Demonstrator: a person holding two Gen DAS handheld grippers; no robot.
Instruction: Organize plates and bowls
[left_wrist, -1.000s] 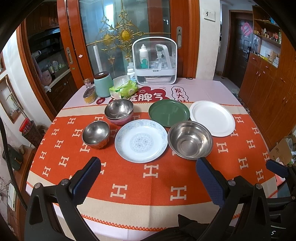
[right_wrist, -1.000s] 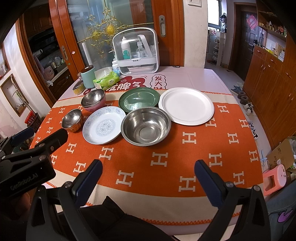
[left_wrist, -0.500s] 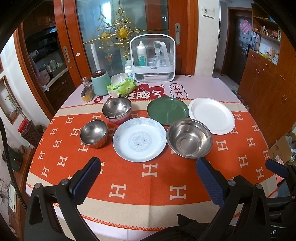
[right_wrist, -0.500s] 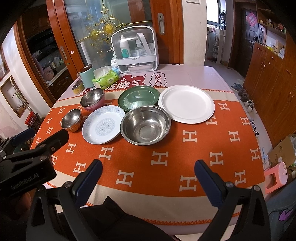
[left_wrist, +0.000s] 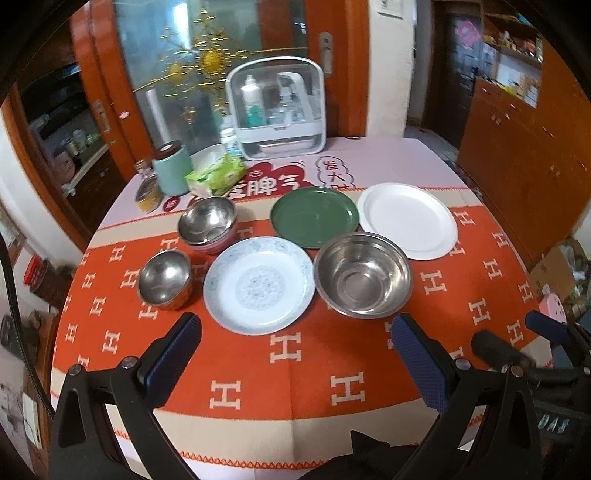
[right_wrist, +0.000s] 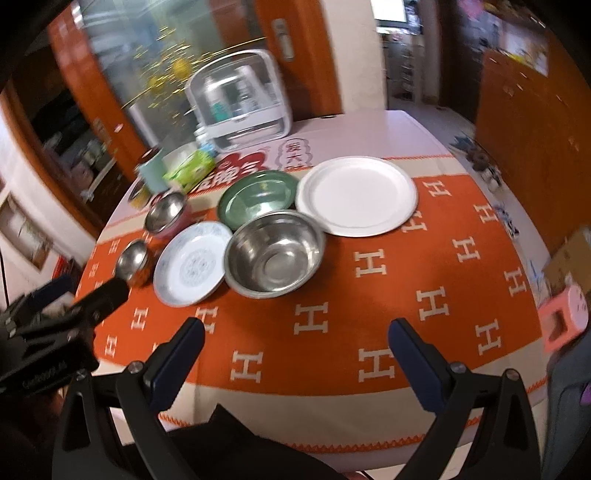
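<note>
While both tools, left (left_wrist: 295, 345) and right (right_wrist: 295, 343), hang wide open and empty over bare cloth (left_wrist: 280, 373) at lower frame, plates (left_wrist: 258, 284) and bowls (left_wrist: 364, 275) cluster mid-frame, clear of the counter's edges; both views have crept closer.

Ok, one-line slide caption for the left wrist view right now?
Open left gripper hovers before three plates and three steel bowls on the orange tablecloth, nothing grasped yet.

Orange H-patterned tablecloth (left_wrist: 280, 373), green plate (left_wrist: 314, 216), white plate (left_wrist: 408, 221), blue-patterned plate (left_wrist: 258, 284)
</note>
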